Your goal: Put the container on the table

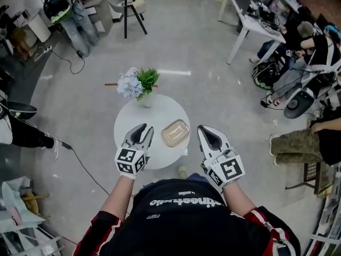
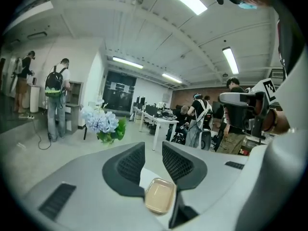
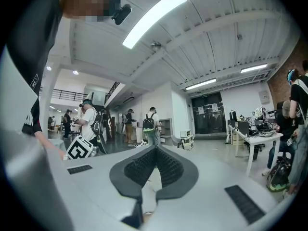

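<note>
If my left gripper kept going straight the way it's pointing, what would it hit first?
Probably nothing close: the left gripper aims over the container, right of the flowers. Depth is unclear.

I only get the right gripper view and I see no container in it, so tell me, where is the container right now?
Observer: The container lies flat on the round table, between the left gripper and the right gripper. Neither touches it.
Operator: Is the left gripper open?
Observer: Yes, its jaws stand apart with nothing held. Its own view shows the container beyond the gap.
Operator: Anything else on the table?
Observer: A vase of flowers at the far edge, apart from the container.
</note>
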